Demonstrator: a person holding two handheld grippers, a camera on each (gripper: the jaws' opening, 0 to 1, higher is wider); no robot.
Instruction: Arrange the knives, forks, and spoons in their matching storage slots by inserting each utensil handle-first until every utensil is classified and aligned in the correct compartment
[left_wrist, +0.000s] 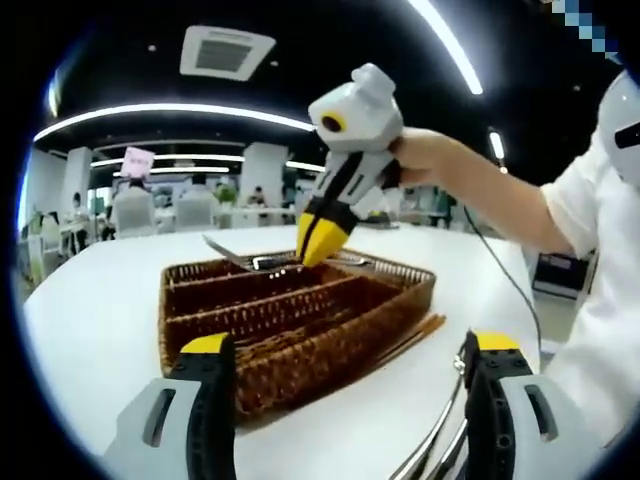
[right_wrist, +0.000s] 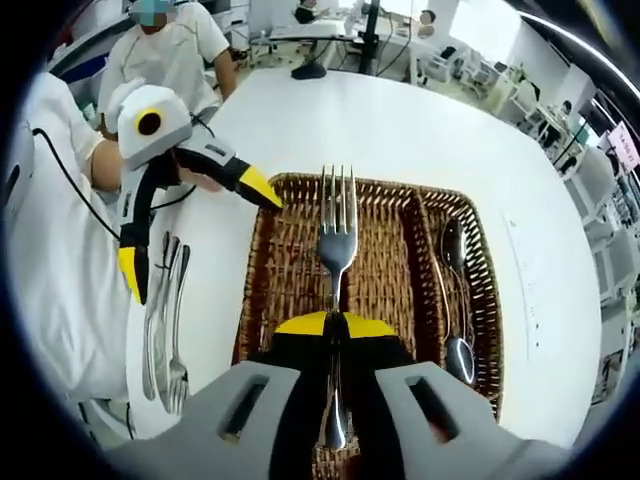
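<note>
On white table (right_wrist: 420, 130), open-plan hall: right claw (right_wrist: 335, 325) clamps fork (right_wrist: 337, 230) over basket (right_wrist: 400, 270); left claw (left_wrist: 345, 400) apart.

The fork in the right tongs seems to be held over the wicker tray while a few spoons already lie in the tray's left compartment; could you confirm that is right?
Not quite: the spoons lie in the right compartment, not the left, as the right gripper view shows. The rest stands: the right tongs are shut on the fork, held over the wicker tray.
</note>
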